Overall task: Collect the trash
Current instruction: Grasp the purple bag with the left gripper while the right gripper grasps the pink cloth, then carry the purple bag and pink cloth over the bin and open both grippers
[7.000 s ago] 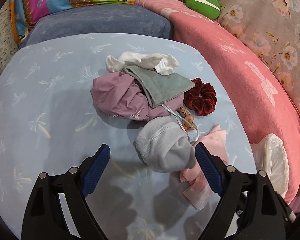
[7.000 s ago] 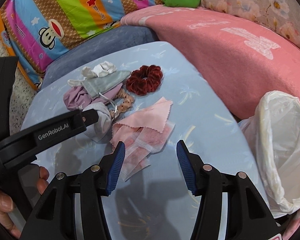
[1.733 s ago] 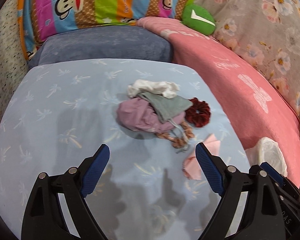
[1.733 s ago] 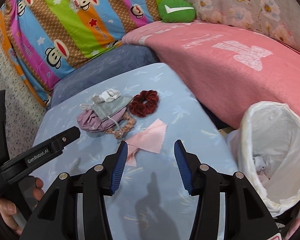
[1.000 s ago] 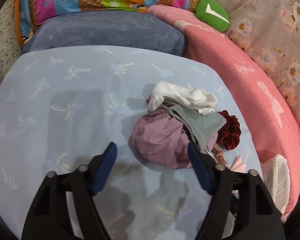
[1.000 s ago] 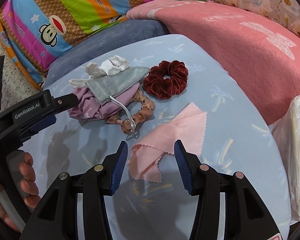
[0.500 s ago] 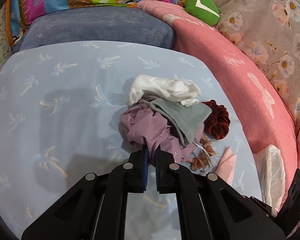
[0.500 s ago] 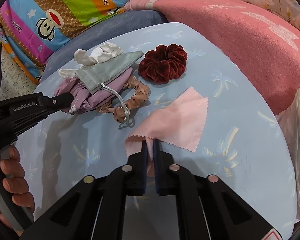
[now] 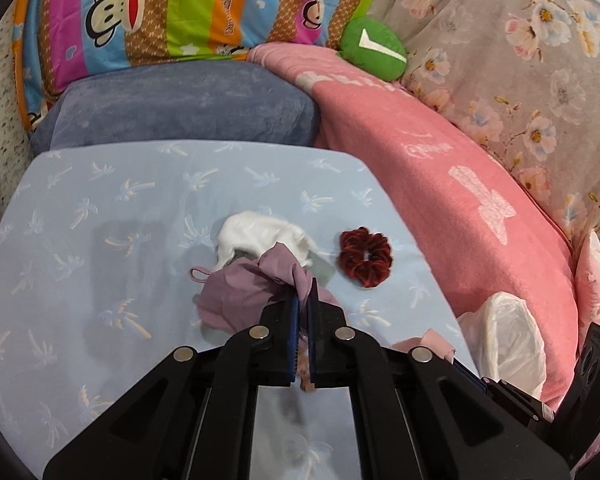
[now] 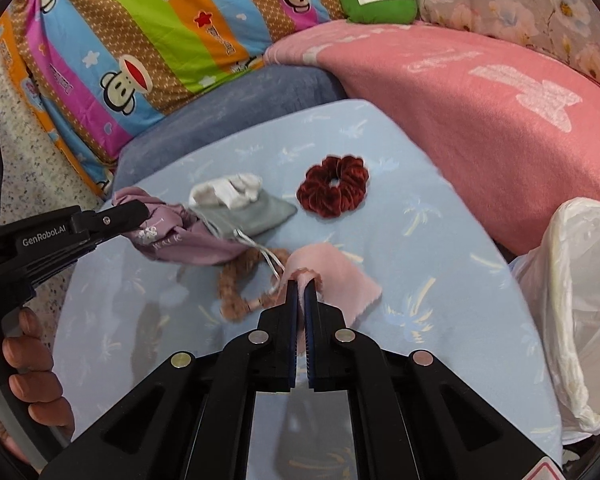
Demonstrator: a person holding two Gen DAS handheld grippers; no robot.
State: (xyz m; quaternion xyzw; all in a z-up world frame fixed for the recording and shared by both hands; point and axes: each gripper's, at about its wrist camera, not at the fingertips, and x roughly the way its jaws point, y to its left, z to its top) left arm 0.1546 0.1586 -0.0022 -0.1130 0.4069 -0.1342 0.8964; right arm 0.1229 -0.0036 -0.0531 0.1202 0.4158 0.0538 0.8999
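My left gripper point(image 9: 303, 286) is shut on a mauve cloth point(image 9: 240, 292) and holds it lifted above the light blue table point(image 9: 100, 240); the cloth also shows in the right wrist view point(image 10: 180, 240). My right gripper point(image 10: 301, 286) is shut on a pink cloth point(image 10: 332, 276), raised off the table. A white cloth point(image 9: 260, 236), a grey pouch point(image 10: 256, 212), a dark red scrunchie point(image 10: 334, 188) and a brown scrunchie point(image 10: 240, 284) lie on the table. A white trash bag point(image 10: 580, 300) stands open at the right edge.
A pink blanket point(image 10: 480, 100) covers the sofa behind the table. A blue cushion point(image 9: 180, 108), a striped monkey pillow point(image 9: 172, 12) and a green pillow point(image 9: 374, 48) sit at the back. The left gripper's body point(image 10: 60, 236) reaches in from the left.
Both grippers have risen with their cloths. The mauve cloth has come off the pile and the pink cloth has left the table. The view has pulled back.
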